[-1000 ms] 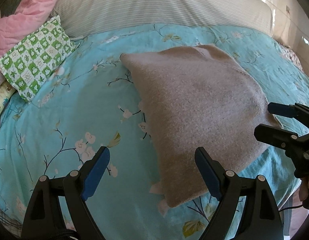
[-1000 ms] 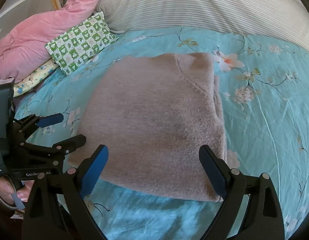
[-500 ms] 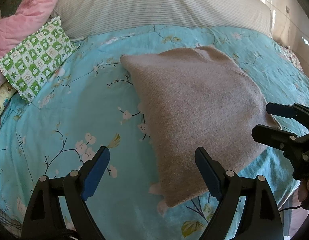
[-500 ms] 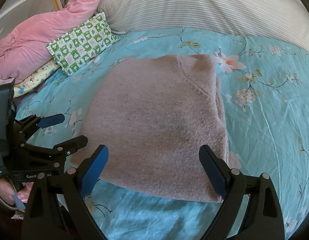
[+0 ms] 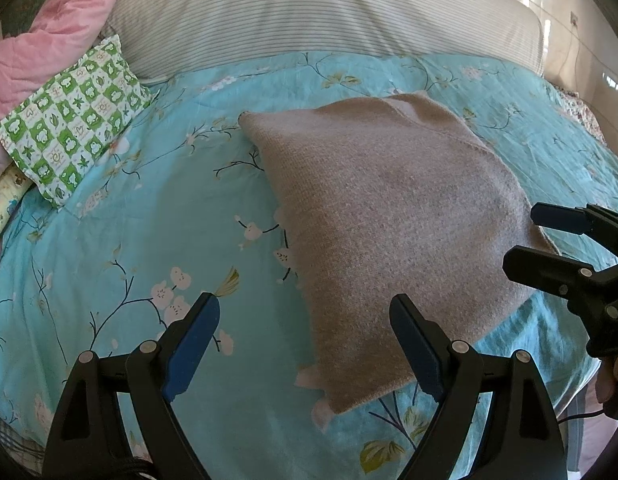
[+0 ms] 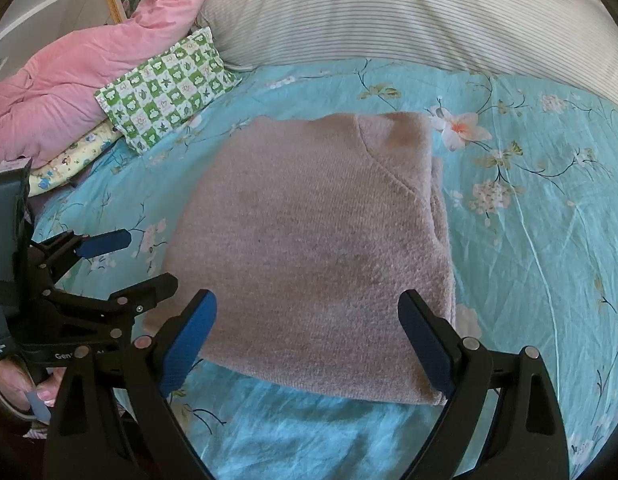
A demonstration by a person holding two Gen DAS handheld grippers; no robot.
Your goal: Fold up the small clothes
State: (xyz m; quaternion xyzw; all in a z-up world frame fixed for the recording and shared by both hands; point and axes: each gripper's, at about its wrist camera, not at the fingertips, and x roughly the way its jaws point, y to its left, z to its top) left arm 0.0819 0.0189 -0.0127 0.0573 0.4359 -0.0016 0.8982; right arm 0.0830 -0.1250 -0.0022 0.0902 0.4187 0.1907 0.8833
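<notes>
A folded beige knit garment lies flat on the turquoise floral bedsheet; it fills the middle of the right wrist view. My left gripper is open and empty, hovering over the garment's near left corner. My right gripper is open and empty, just above the garment's near edge. The right gripper also shows at the right edge of the left wrist view, and the left gripper shows at the left of the right wrist view.
A green-and-white checked pillow lies at the left. A pink quilt is bunched behind it. A long striped bolster runs along the back. The bed's near edge drops off at the bottom right.
Both grippers have pulled back slightly from the garment and stay open. The garment has not moved.
</notes>
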